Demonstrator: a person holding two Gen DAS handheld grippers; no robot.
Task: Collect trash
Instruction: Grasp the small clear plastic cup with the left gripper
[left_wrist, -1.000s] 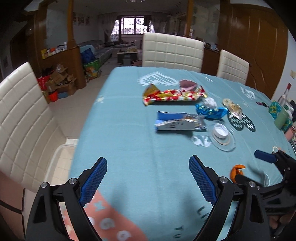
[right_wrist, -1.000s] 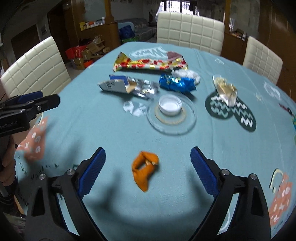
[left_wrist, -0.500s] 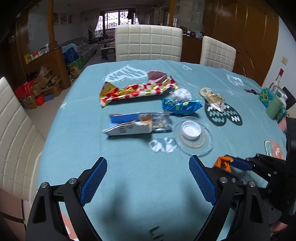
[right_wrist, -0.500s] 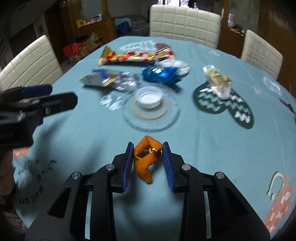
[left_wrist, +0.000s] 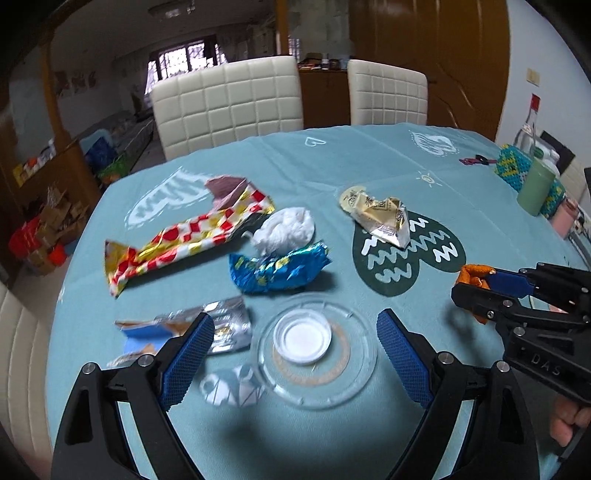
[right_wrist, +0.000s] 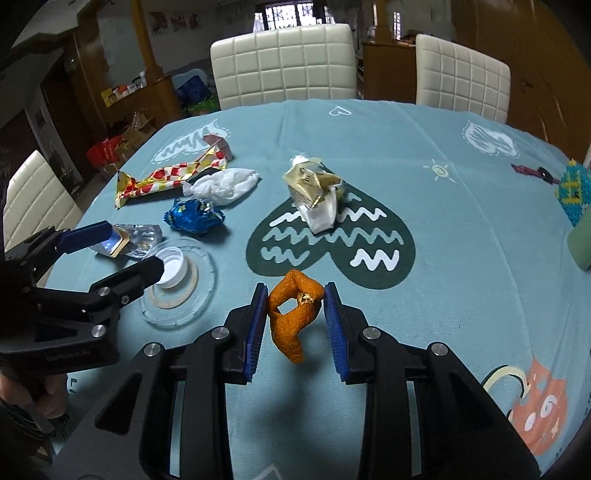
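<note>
The right gripper (right_wrist: 295, 295) had its fingers (right_wrist: 257, 325) close together, pinching an orange peel (right_wrist: 293, 317). The peel hung between the blue pads, up off the tabletop (right_wrist: 424, 184), with its shadow below it. In the left view the same peel (left_wrist: 474, 274) showed at 3 o'clock, at the tip of the right gripper (left_wrist: 480, 284).

The left gripper (left_wrist: 295, 347) had its fingers (left_wrist: 188, 354) wide apart and held nothing. It hung over a clear plastic lid (left_wrist: 317, 347) with a small white cap (left_wrist: 302, 336) on it.

More trash lay on the tabletop. A clear crumpled bit (left_wrist: 231, 384) was at 7 o'clock from the lid, just beside it. A silver and blue wrapper (left_wrist: 207, 328) lay at 9 o'clock from the lid. A blue foil wrapper (left_wrist: 277, 269) lay at 12 o'clock from the lid, and a white tissue (left_wrist: 286, 230) touched its far side. A long red and gold wrapper (left_wrist: 184, 243) lay at 10 o'clock. A squashed yellow carton (left_wrist: 380, 218) sat at 1 o'clock, on the edge of a dark heart (left_wrist: 410, 254) printed on the cloth.

A green cup (left_wrist: 535, 190) stood far off at the right edge. Two white chairs (left_wrist: 229, 103) stood at the far side.
</note>
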